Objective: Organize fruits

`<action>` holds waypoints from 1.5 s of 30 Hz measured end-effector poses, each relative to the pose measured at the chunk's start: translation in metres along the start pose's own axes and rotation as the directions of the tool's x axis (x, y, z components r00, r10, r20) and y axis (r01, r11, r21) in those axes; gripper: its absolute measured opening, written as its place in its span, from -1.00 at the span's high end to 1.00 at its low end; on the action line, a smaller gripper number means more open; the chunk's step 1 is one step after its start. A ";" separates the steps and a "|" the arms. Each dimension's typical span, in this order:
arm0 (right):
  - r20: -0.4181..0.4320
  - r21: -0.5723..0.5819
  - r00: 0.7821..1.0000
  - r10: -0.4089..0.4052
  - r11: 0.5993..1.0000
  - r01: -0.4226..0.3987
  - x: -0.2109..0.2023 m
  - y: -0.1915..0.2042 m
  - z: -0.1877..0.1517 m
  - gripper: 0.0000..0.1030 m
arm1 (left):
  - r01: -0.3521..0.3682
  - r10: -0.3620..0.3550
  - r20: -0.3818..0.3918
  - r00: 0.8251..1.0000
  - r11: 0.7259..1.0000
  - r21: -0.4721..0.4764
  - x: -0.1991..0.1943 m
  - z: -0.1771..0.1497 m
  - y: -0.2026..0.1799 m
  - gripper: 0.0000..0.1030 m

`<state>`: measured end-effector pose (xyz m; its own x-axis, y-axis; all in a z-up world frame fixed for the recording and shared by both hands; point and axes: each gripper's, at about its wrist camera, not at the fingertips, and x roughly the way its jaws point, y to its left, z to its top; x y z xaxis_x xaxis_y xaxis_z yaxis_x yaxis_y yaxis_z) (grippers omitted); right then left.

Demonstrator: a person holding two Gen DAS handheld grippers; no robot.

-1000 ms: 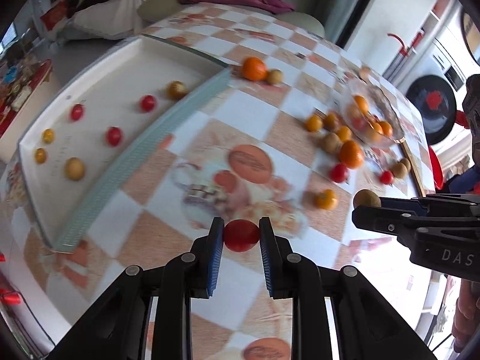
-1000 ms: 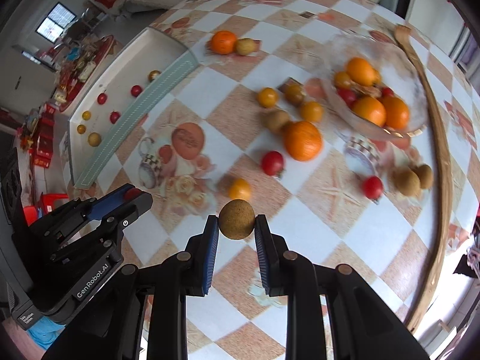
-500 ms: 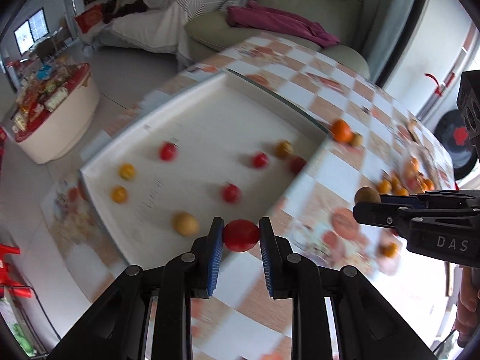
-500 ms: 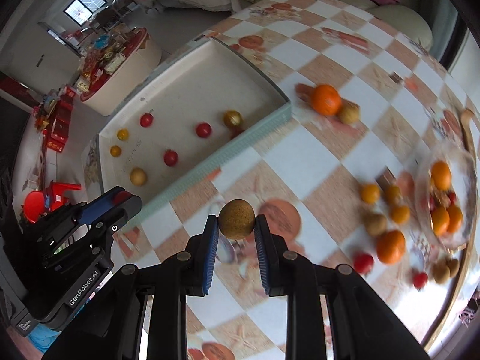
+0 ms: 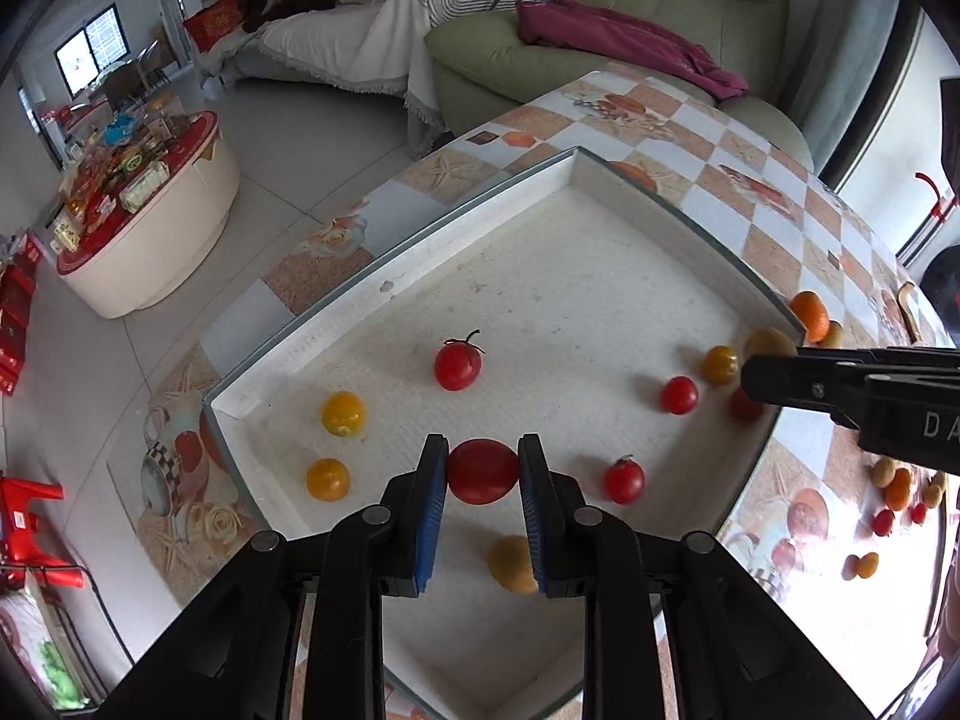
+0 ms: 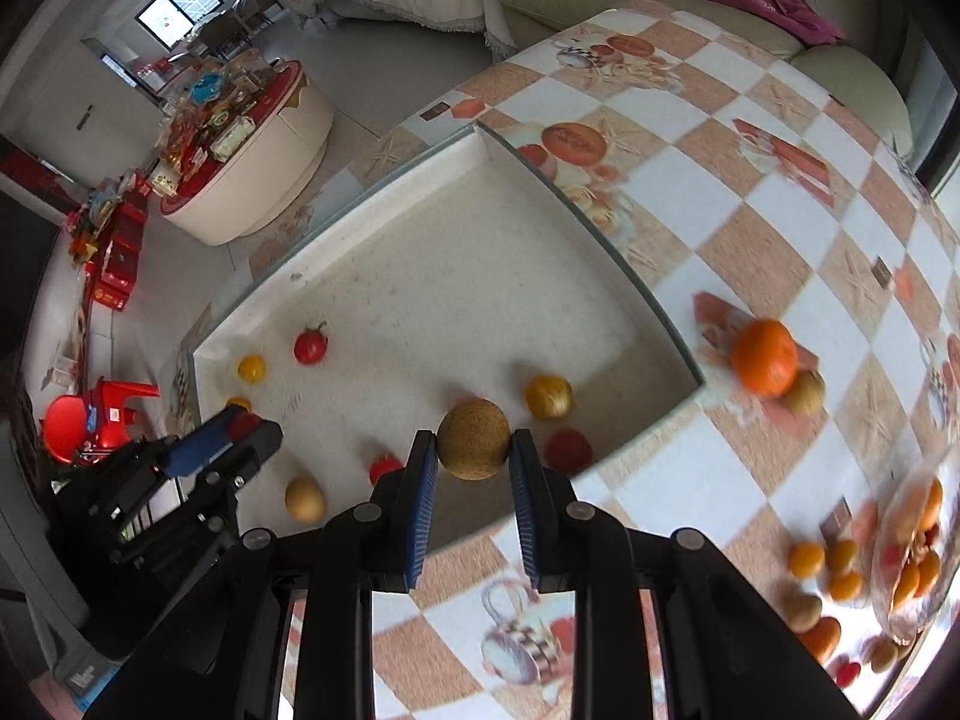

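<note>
My left gripper (image 5: 483, 471) is shut on a red tomato (image 5: 482, 471) and holds it above the near part of the white tray (image 5: 420, 252). My right gripper (image 6: 473, 450) is shut on a round brown fruit (image 6: 473, 447) above the tray's near right corner (image 6: 690, 369); it also shows in the left wrist view (image 5: 770, 343). Several red tomatoes (image 5: 457, 365) and yellow fruits (image 5: 342, 413) lie in the tray. The left gripper shows at lower left in the right wrist view (image 6: 240, 429).
An orange (image 6: 764, 357) and a brown fruit (image 6: 804, 393) lie on the checkered tablecloth (image 6: 750, 228) right of the tray. A glass bowl of oranges (image 6: 912, 564) with loose fruits around it stands at far right. A sofa (image 5: 600, 30) and a low round table (image 5: 138, 204) lie beyond the table's edge.
Both grippers have moved left from the tablecloth to over the tray, each still holding its fruit. The tray now fills the middle of both views.
</note>
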<state>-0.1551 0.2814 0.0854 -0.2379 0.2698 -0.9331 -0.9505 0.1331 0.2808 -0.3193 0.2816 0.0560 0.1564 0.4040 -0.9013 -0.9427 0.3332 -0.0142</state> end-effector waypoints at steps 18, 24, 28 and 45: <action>-0.035 0.009 0.999 -0.018 1.000 0.019 0.057 0.011 0.039 0.48 | -0.026 0.026 -0.053 0.998 1.000 -0.013 0.036 0.005 0.002 0.51; -0.064 -0.037 0.997 -0.048 0.998 0.046 0.075 0.022 0.043 0.34 | -0.037 0.038 -0.070 0.997 0.999 0.010 0.041 0.005 0.001 0.50; -0.064 -0.060 0.997 -0.043 0.997 0.039 0.074 0.029 0.044 -0.26 | -0.055 0.055 -0.056 0.997 0.998 0.001 0.038 0.006 0.004 -0.44; -0.049 -0.085 0.988 -0.148 0.986 0.143 0.028 0.032 0.033 -1.00 | -0.097 0.098 -0.060 0.993 0.995 0.012 0.010 0.006 0.003 -1.00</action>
<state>-0.1860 0.3248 0.0756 -0.1045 0.2005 -0.9741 -0.9882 0.0890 0.1243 -0.3191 0.2916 0.0494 0.0454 0.3829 -0.9227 -0.9500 0.3021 0.0786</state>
